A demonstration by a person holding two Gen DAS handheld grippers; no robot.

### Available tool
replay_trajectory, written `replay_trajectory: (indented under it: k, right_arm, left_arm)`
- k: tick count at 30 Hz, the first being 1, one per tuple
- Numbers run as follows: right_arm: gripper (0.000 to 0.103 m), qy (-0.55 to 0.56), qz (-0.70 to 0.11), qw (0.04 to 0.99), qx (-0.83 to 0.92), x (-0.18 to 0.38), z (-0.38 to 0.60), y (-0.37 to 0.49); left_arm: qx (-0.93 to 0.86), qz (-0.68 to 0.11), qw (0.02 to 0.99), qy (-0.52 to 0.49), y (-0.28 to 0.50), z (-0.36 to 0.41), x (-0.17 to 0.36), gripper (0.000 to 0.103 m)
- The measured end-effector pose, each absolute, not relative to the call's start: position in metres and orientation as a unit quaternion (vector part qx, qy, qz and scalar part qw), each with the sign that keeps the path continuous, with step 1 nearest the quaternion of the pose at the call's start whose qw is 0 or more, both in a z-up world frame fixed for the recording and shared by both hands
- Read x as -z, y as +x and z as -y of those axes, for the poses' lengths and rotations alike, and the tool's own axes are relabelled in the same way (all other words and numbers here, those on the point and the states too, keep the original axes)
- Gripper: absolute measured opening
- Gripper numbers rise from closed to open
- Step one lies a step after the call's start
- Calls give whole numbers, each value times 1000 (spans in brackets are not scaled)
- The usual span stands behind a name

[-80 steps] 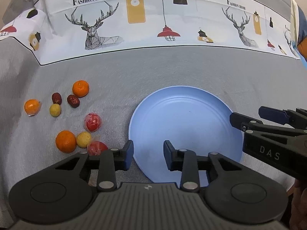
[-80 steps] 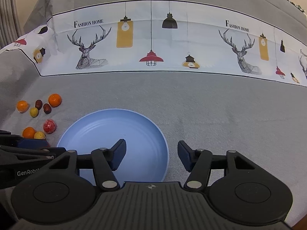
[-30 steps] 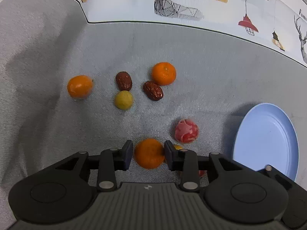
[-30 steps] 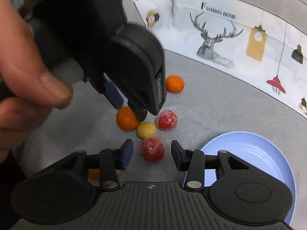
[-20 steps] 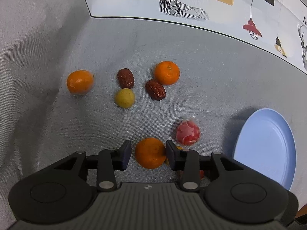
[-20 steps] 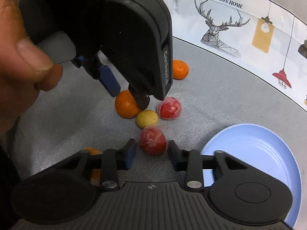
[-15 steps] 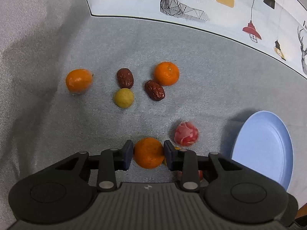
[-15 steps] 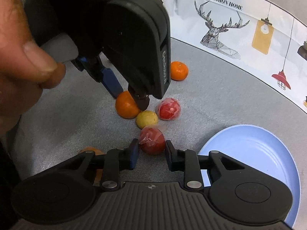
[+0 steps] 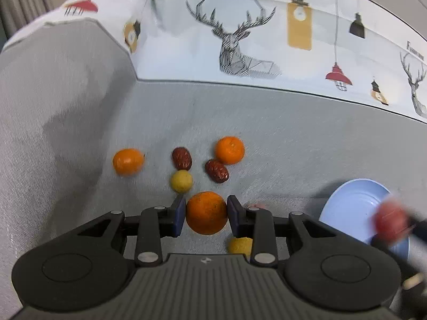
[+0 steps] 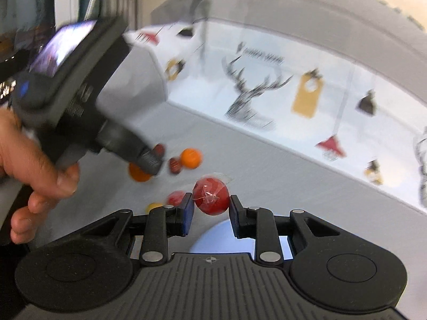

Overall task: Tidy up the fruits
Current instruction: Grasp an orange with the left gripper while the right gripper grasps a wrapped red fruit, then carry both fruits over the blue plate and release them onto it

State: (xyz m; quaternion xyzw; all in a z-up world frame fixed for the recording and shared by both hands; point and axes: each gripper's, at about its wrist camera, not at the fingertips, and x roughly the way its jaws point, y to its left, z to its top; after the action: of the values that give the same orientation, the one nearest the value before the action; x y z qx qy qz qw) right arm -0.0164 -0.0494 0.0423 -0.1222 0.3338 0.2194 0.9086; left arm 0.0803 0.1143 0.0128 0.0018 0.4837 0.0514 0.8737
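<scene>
My left gripper (image 9: 205, 213) is shut on an orange (image 9: 206, 212) and holds it just above the grey cloth. My right gripper (image 10: 211, 208) is shut on a red fruit in clear wrap (image 10: 210, 196), raised over the near rim of the blue plate (image 10: 221, 236). In the left wrist view the plate (image 9: 352, 208) lies at the right, with the red fruit (image 9: 391, 222) blurred over it. In the right wrist view a hand (image 10: 40, 170) holds the left gripper at the left.
On the cloth lie two more oranges (image 9: 229, 150) (image 9: 128, 161), two dark red dates (image 9: 182, 158) (image 9: 217, 170), two yellow fruits (image 9: 181, 181) (image 9: 239, 245) and a second red wrapped fruit (image 10: 176, 198). A white deer-print band (image 9: 240, 40) runs along the far side.
The right gripper closed on the red wrapped fruit and lifted it up towards the plate. The left gripper rose a little with the orange in it, and its view tilted up.
</scene>
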Motion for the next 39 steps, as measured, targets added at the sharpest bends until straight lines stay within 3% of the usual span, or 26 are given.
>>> replay_trajectory:
  k: [5, 10, 13, 24, 32, 39]
  right_arm:
    - [30, -92, -317, 927, -177, -54, 103, -24]
    - [30, -41, -370, 921, -118, -21, 140, -20]
    - [30, -32, -362, 926, -104, -22, 151, -27]
    - [30, -23, -363, 927, -89, -24, 166, -24]
    - [30, -44, -370, 924, -89, -19, 164, -27]
    - [30, -54, -371, 923, -88, -14, 162, -25]
  left_arm:
    - [-43, -461, 885, 35, 73, -100, -19, 37]
    - [-36, -448, 892, 48, 69, -92, -23, 37]
    - [-31, -439, 896, 58, 67, -87, -24, 37]
    - [18, -391, 918, 68, 41, -52, -40, 37]
    - [116, -388, 907, 115, 14, 4, -24, 37]
    - [119, -411, 898, 101, 26, 4, -10, 37]
